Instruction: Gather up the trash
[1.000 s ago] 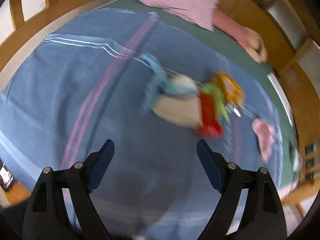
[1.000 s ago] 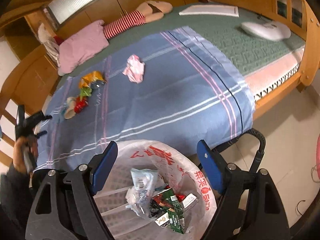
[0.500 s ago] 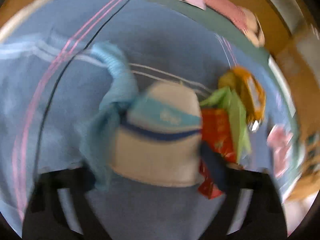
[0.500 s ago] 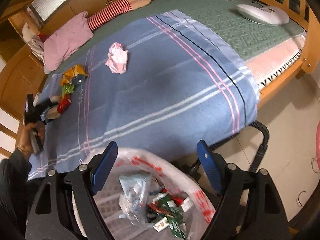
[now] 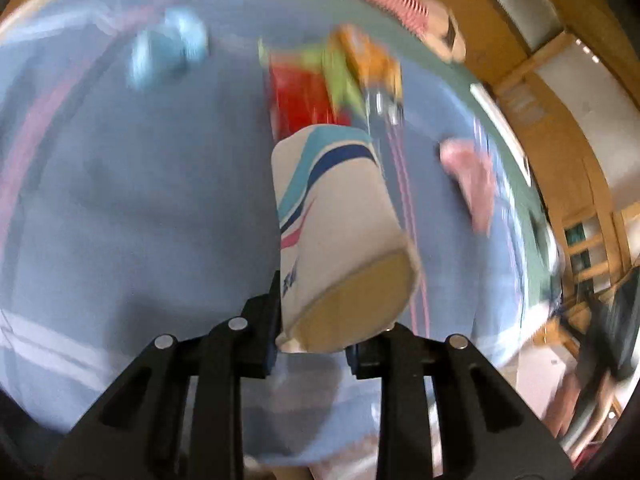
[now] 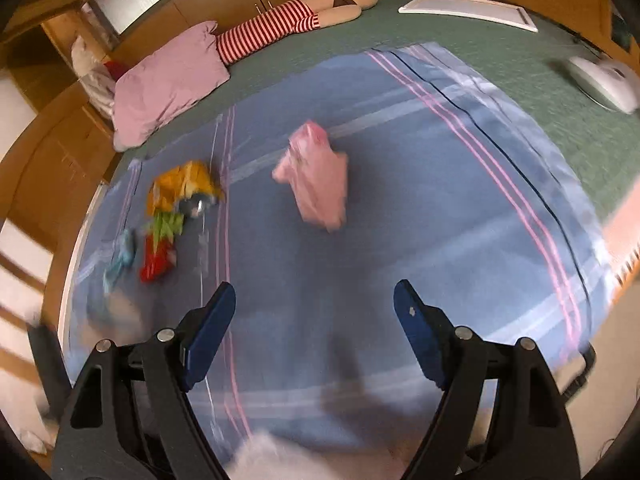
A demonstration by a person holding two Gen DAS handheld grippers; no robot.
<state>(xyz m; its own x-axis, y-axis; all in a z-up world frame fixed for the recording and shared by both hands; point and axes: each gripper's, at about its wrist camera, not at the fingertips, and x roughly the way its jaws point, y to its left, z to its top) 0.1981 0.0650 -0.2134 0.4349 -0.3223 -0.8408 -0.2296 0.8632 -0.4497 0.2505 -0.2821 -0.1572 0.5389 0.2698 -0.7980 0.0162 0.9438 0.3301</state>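
Meanwhile, the left gripper (image 5: 316, 344) is closing its black jaws on a crushed paper cup (image 5: 340, 236), which sits between them mouth-end toward the camera, its white wall banded in teal, navy and pink; the pads appear to touch the cup's rim end, though blur makes the contact hard to confirm. Beyond the cup, on a blue striped blanket (image 5: 120, 220), lie more pieces of litter: a red wrapper (image 5: 300, 100), a green wrapper (image 5: 340, 76) overlapping it, an orange snack bag (image 5: 368, 56) just past those, a crumpled light-blue scrap (image 5: 168, 48) off to the left and a pink plastic bag (image 5: 472, 176) to the right. The right gripper (image 6: 314, 320) hangs over the same blanket with its blue-padded jaws spread wide and nothing between them. In its view the pink plastic bag lies near the middle of the blanket, well apart from the cluster of orange, green and red wrappers toward the left edge, where the light-blue scrap sits just beside the red one. Farther back, a pink pillow (image 6: 168, 84) rests on a green bedspread (image 6: 500, 56), next to a soft doll in a red-and-white striped top (image 6: 268, 32). A flat white board (image 6: 468, 10) and a white rounded object (image 6: 604, 80) lie toward the far right of the bed, and wooden cabinets (image 6: 168, 12) line the wall behind.
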